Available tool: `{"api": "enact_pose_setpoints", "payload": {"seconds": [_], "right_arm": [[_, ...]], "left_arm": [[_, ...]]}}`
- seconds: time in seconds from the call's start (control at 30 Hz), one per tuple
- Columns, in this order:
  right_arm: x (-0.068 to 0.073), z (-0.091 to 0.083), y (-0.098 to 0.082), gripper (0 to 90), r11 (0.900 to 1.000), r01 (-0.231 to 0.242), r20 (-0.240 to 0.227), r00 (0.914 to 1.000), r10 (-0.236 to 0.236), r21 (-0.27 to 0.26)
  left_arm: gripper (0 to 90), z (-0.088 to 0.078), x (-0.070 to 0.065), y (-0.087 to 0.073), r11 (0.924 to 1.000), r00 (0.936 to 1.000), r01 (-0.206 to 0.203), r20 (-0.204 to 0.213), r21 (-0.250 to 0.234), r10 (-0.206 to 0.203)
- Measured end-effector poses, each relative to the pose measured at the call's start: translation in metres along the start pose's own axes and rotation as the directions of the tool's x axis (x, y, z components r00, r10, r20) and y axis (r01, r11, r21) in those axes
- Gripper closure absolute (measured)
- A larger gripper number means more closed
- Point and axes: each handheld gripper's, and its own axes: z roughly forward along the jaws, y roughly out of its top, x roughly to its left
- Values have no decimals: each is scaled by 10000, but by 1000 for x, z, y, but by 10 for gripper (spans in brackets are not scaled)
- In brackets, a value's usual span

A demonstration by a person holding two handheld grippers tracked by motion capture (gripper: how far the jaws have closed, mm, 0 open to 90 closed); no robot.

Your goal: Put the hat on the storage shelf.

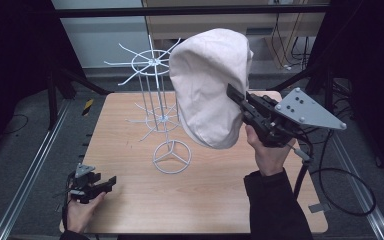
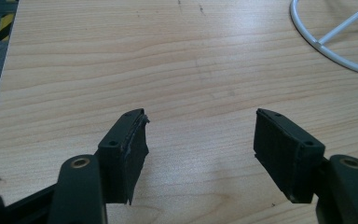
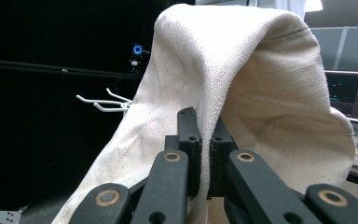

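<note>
While the left claw [image 2: 200, 140] gapes, the right claw [image 3: 204, 140] clamps one cloth cap [image 1: 207, 85] beside one rack [image 1: 160, 100].

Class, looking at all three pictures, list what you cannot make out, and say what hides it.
- High view: the cream cloth cap covers part of the white wire rack.
- Right gripper view: the right gripper hides the cap's pinched edge.
- Left gripper view: the frame edge cuts off the rack's ring base.

Hand-held gripper [image 3: 204, 122] pinching cream cloth [image 3: 242, 79]
</note>
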Motion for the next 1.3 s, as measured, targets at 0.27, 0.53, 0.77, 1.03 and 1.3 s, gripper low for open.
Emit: {"api": "enact_pose_setpoints", "payload": {"seconds": [0.27,0.53,0.77,1.03,1.3], "right_arm": [[4,12,-9,883,9995,12,-197,9998,-5,325],[10,18,-27,883,9968,48,-398,9992,-16,801],[10,20,-38,881,9944,-143,-509,9985,197,1051],[9,21,-51,876,9901,-330,-579,9975,412,1361],[8,23,-65,864,9810,-418,-638,9965,548,1896]], "left_arm": [[344,0,0,0,10000,10000,6,-1,-12,-6],[344,0,0,0,10000,10000,-13,-26,11,13],[344,0,0,0,10000,10000,-22,-18,12,22],[344,0,0,0,10000,10000,-31,-32,13,31],[344,1,-1,0,10000,10000,-43,-39,18,43]]}}
